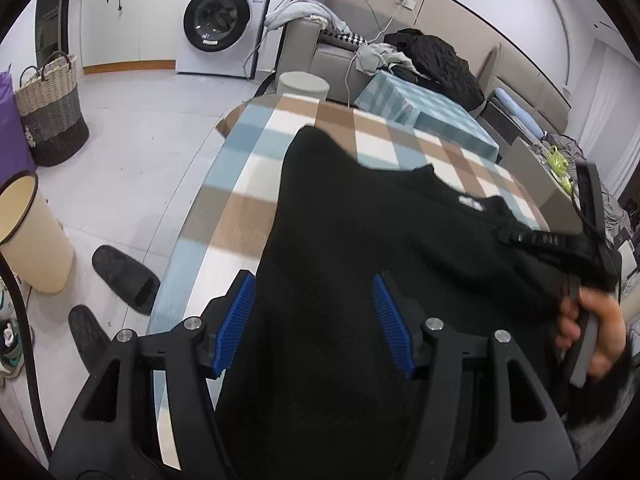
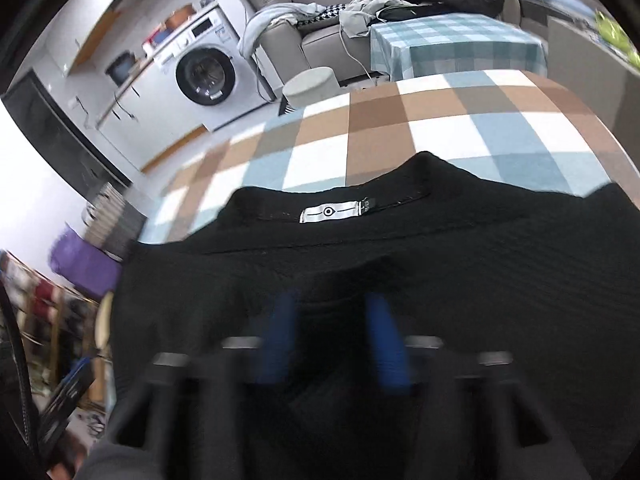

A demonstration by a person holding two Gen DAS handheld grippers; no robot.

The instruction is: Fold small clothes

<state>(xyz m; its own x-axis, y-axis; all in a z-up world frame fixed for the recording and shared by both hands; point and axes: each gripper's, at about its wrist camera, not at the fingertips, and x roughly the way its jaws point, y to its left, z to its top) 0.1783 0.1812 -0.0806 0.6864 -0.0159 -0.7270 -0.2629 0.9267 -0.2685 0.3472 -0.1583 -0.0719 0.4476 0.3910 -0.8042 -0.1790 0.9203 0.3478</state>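
While the black garment [image 1: 360, 260] covers the checked table [image 1: 240, 208], the left hand-held gripper [image 1: 314, 320] hangs spread at 6 o'clock; the blurred right hand-held gripper [image 2: 332, 336] also gapes.

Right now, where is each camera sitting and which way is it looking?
Left wrist view: rides on the left gripper, looking along its blue fingers across the black garment on the checkered table; the person's right hand shows at right.
Right wrist view: rides on the right gripper, blurred, looking over the garment's collar label toward the sofa.
Both share the garment, the table and the washing machine.
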